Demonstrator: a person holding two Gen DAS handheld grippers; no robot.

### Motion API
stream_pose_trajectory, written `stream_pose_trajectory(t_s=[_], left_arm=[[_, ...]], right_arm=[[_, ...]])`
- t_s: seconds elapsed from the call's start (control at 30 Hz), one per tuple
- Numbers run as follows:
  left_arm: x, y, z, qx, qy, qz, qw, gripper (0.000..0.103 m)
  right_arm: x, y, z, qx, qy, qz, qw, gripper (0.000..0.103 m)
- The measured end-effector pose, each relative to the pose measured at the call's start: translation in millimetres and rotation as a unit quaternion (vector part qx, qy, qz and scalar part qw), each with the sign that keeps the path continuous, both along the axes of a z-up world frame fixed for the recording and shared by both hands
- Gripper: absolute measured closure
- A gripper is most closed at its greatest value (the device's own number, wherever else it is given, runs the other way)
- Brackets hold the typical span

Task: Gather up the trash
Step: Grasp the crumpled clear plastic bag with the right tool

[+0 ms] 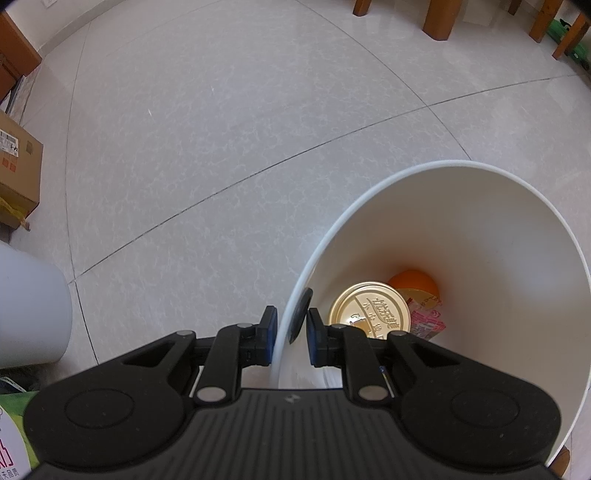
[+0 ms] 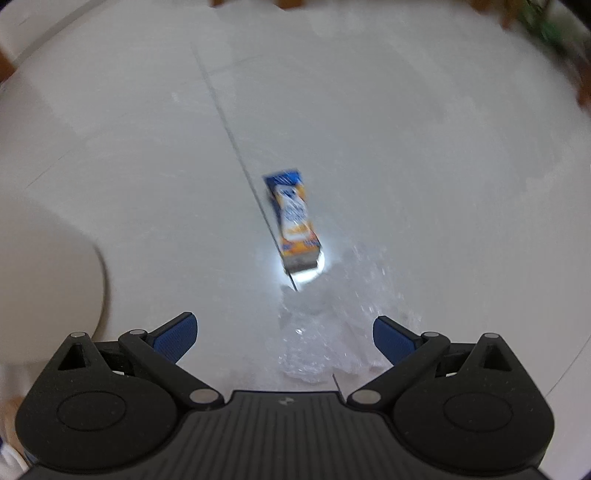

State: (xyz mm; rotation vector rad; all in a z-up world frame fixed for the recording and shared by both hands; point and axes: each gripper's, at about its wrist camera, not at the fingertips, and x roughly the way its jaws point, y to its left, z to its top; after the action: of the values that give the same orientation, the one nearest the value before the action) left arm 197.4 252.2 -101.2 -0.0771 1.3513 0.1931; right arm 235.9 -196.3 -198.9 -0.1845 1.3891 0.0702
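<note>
Down on the pale tiled floor (image 1: 229, 122), the left hand-held gripper (image 1: 290, 330) is clamped on the near wall of a white bin (image 1: 491, 236), one blue pad outside the rim and the other inside, with the thin wall pinched between them. Inside the bin, at the bottom, lie a round gold lid (image 1: 369, 310) with raised lettering, an orange ball-like thing (image 1: 413, 282) just behind it, and a pink printed wrapper (image 1: 428, 323) beside the lid on the right. To the left in that view stand a cardboard box (image 1: 18, 170) and part of a white rounded container (image 1: 29, 306), both well apart from the bin. Brown wooden furniture legs (image 1: 437, 18) show at the far edge of the floor.

The right wrist view is blurred. The right hand-held gripper (image 2: 284, 338) points down at the floor with its jaws spread wide and nothing between the pads. Just beyond its fingertips lies a crumpled piece of clear plastic (image 2: 317, 332), flat on the tiles. Past that, touching or just beside the plastic's far edge, a small blue and orange carton (image 2: 293, 218) lies on its side along a dark joint line in the floor. A white curved shape (image 2: 51, 266) fills the left edge of this view; what it is cannot be told for sure.
</note>
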Motion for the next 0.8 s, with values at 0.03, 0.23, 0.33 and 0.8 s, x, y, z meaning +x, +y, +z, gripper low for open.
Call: stream_pose_trajectory(t_s=[0.03, 0.23, 0.33, 0.8], left_arm=[[0, 0, 0, 0.001, 0.000, -0.002, 1.0000, 0.088], [0, 0, 0, 0.000, 0.001, 0.000, 1.0000, 0.088], [0, 0, 0, 0.000, 0.000, -0.001, 1.0000, 0.088], [1, -2, -1, 0.001, 0.002, -0.001, 1.0000, 0.088]], right_arm=[[1, -4, -5, 0.001, 0.002, -0.010, 1.000, 0.000], [-5, -13, -42, 0.002, 0.023, -0.073, 0.997, 0.000], [-6, -12, -57, -0.011, 0.012, -0.095, 0.995, 0.000], [13, 2, -127, -0.104, 0.004, -0.143, 0.984, 0.010]])
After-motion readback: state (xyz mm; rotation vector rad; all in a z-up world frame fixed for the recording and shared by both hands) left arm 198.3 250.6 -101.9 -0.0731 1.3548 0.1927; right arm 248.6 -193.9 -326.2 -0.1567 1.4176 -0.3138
